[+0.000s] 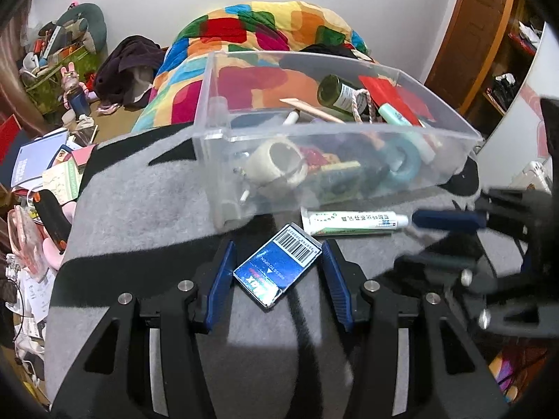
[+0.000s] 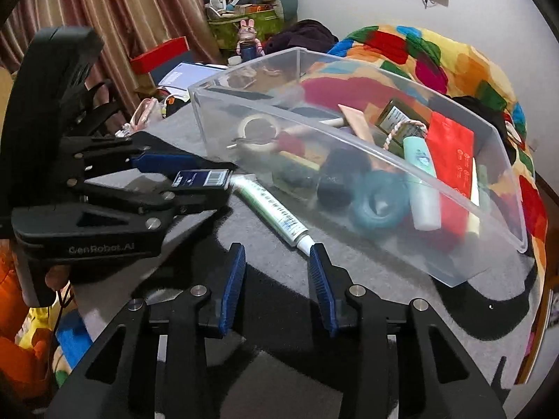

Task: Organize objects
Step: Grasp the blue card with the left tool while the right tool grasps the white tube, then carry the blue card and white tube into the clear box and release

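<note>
Two loose items lie outside the clear bin (image 1: 216, 111): the blue box (image 1: 277, 265), between the left gripper (image 1: 277, 272)'s apart jaws for lifting, and the tube (image 2: 269, 209), at twelve o'clock of the right gripper (image 2: 276, 279)'s apart jaws.

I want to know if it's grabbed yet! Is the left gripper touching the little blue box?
Cannot tell. In the left wrist view the left gripper straddles the blue box, its corners near the pads; the right wrist view shows the box between the fingers, but not whether they press it.

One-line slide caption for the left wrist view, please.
Left gripper jaws straddle a small blue barcoded box before a clear plastic bin.
</note>
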A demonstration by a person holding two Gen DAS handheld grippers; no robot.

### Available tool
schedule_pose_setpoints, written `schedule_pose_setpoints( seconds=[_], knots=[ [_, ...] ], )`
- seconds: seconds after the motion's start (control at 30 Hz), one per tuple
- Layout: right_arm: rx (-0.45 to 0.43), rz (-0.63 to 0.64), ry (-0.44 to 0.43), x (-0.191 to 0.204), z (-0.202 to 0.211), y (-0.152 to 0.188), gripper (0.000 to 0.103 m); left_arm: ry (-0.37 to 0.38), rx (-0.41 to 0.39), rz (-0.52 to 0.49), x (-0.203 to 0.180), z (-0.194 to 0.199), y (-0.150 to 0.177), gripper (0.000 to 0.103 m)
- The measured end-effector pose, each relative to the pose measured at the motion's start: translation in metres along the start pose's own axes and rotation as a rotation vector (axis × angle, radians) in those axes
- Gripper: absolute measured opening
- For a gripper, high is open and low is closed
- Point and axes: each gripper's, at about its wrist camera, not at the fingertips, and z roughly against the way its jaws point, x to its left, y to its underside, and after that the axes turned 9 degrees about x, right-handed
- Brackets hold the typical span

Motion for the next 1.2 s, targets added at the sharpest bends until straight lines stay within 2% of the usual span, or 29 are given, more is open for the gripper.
schedule_pose_setpoints(
  seconds=[0.27,0.4,0.5,0.53,0.83,1.2],
  knots=[
    [0.039,0.001,0.068,-0.002,-0.016,-0.022,0.037,0.015,-0.012,-0.072,-0.003,0.009,0.024,0.050],
    [0.058,0.020,0.042,0.001,-0.023,-0.032,0.039,0.043,-0.021,-0.126,-0.009,0.012,0.030,0.050],
    [0.073,0.020,0.012,0.002,-0.031,-0.036,0.039,0.035,-0.025,-0.147,-0.015,0.011,0.033,0.050],
    [0.072,0.016,0.010,0.002,-0.031,-0.036,0.035,0.033,-0.026,-0.148,-0.016,0.010,0.033,0.050],
    [0.022,0.001,-0.042,0.008,-0.012,-0.015,0.015,0.036,-0.043,-0.103,-0.011,0.014,0.033,0.050],
    [-0.051,-0.072,-0.058,0.001,0.020,0.011,0.014,0.039,-0.123,-0.081,-0.016,0.042,0.023,0.051]
  ],
)
